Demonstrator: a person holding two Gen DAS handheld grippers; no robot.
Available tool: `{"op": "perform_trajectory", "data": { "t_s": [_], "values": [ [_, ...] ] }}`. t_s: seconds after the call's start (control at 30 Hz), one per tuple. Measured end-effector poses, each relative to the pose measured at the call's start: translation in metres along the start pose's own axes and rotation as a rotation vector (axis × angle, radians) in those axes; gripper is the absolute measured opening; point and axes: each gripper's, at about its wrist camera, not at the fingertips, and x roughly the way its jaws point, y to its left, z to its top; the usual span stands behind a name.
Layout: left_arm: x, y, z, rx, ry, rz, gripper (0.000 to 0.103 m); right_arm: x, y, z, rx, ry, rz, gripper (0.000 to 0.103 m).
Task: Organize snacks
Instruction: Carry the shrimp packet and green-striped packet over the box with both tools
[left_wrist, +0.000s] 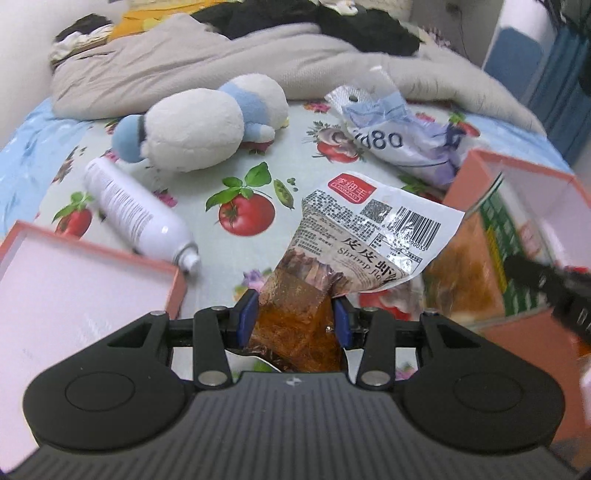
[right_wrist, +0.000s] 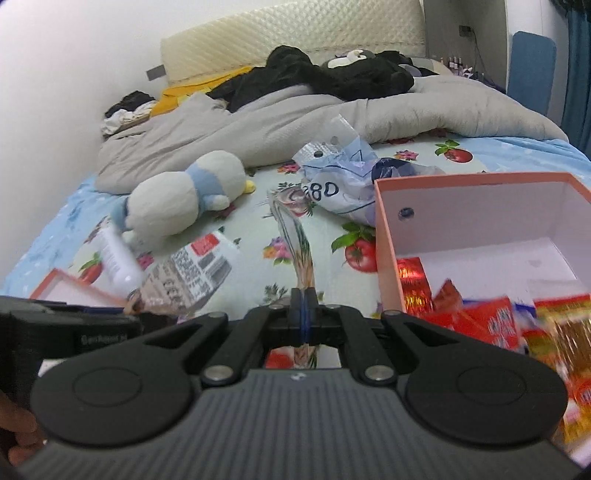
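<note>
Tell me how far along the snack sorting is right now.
Partly done. Several red snack packets already sit in the pink box. The left gripper holds a shrimp snack bag; the right gripper pinches a thin clear packet. Both await boxing. The crumpled plastic bag remains on the bed.

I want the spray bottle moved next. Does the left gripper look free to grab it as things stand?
Probably not yet. The left gripper is shut on the shrimp snack packet, so its jaws are occupied. The spray bottle lies unobstructed on the bedsheet, beside the box lid.
</note>
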Motion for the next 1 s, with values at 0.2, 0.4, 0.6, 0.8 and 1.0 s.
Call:
{"op": "perform_trajectory", "data": {
  "t_s": [0.2,0.4,0.6,0.8,1.0],
  "values": [
    [-0.055,-0.014,-0.030,-0.052,-0.034,0.000,0.048,-0.046,0.001,-0.018,-0.020,-0.022,0.007,0.003],
    [-0.097,-0.023,-0.056,-0.044,-0.052,-0.015,0.048,-0.082,0.003,-0.028,-0.027,-0.048,-0.015,0.003],
    [-0.141,-0.030,-0.077,-0.073,-0.090,-0.038,0.048,-0.120,0.006,-0.039,-0.039,-0.074,-0.033,0.003],
    [-0.180,-0.037,-0.094,-0.124,-0.148,-0.094,0.048,-0.156,0.004,-0.045,-0.039,-0.093,-0.022,0.003],
    [-0.206,-0.059,-0.106,-0.127,-0.164,-0.139,0.048,-0.185,-0.007,-0.049,-0.017,-0.104,-0.029,0.003]
  ]
}}
